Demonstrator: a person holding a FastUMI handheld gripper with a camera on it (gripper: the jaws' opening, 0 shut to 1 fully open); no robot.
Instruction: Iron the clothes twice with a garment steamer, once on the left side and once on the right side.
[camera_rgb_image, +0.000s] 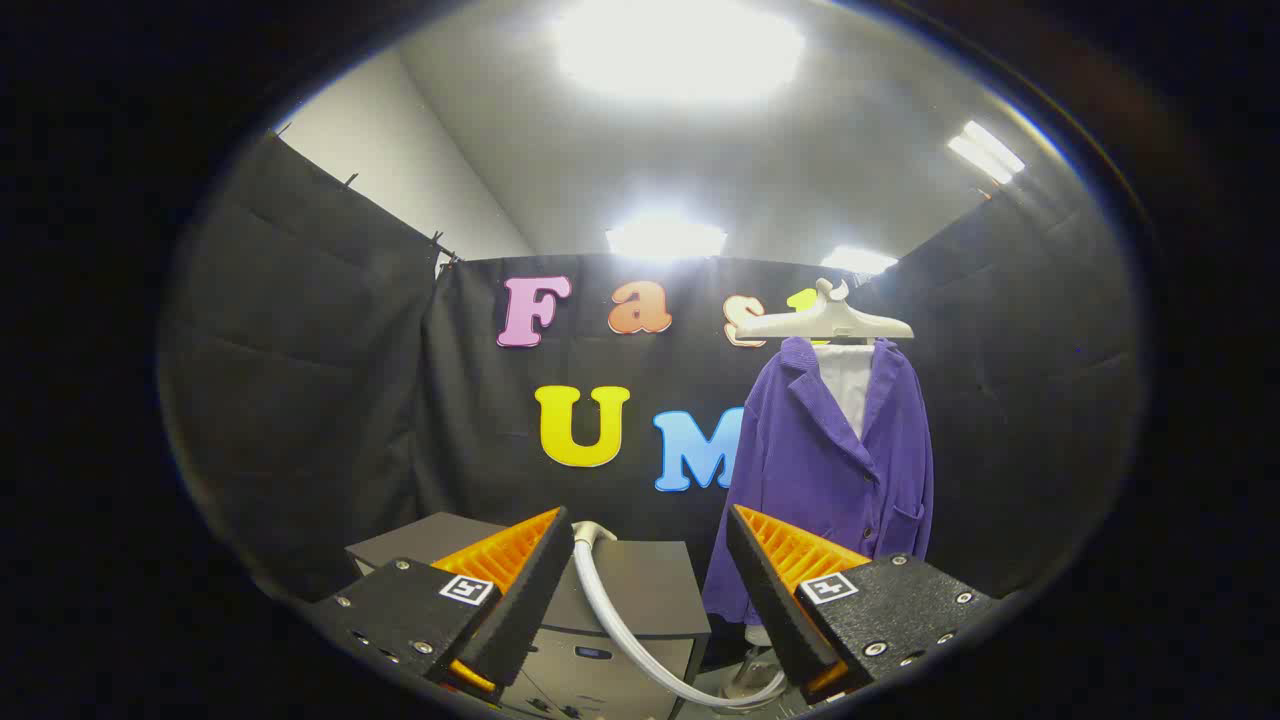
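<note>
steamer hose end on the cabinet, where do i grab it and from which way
Probably the pale head where the hose arcs up onto the dark cabinet. It sits just ahead, beside one finger of the open claw, so come straight forward, shifted slightly toward it. Its grip shape is too hidden to tell.

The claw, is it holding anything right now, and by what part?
Nothing is held. The claw is open, its fingers spread either side of the steamer hose, touching nothing.

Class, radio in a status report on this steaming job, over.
Gripper open, holding nothing. Steamer hose runs between the fingers. Purple jacket hangs on its hanger beyond the right finger, untouched. Nothing blocking it.
</note>
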